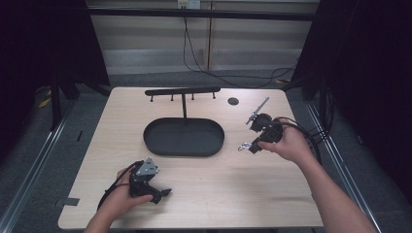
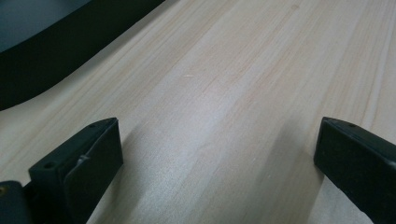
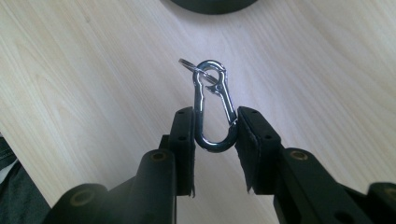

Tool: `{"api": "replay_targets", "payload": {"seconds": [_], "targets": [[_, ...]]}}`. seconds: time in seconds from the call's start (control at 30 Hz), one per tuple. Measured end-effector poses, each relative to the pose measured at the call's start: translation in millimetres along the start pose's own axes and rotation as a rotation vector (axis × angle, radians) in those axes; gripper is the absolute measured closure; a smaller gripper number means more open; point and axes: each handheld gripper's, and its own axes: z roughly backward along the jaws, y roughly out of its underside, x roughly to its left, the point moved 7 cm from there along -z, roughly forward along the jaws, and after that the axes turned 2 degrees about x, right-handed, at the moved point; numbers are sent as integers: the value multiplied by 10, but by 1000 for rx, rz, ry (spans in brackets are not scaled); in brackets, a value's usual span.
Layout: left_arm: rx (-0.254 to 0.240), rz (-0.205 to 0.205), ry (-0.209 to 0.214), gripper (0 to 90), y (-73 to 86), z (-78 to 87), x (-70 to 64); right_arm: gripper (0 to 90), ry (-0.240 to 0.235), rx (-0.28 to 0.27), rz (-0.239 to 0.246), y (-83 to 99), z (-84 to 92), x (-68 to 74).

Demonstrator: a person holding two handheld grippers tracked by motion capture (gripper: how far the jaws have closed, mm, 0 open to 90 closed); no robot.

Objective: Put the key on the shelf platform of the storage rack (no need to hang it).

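Observation:
A silver carabiner clip (image 3: 212, 105) with a small key ring at its top sits between the jaws of my right gripper (image 3: 215, 123), which is shut on its lower loop. In the high view the right gripper (image 1: 250, 145) holds the clip (image 1: 244, 145) just above the table, right of the black oval tray (image 1: 160, 145). A black rack with several hooks (image 1: 182, 91) rises from the tray's far side. My left gripper (image 1: 163, 194) rests low at the front left. It stands open (image 2: 219, 144) over bare wood.
A small black round disc (image 1: 233, 101) lies at the back of the table. Cables trail from both grippers. The tray's edge (image 2: 56, 51) shows ahead of the left gripper. The light wooden tabletop (image 1: 233, 189) lies between the two hands.

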Motion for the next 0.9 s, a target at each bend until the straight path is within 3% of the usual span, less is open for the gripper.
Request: {"api": "replay_targets", "payload": {"seconds": [0.4, 0.9], "targets": [[-2, -3, 6, 1, -2, -5, -3, 690, 2, -5, 36, -291, 34, 50], [3, -4, 8, 1, 0, -1, -3, 690, 12, -22, 20, -480, 32, -5]]}}
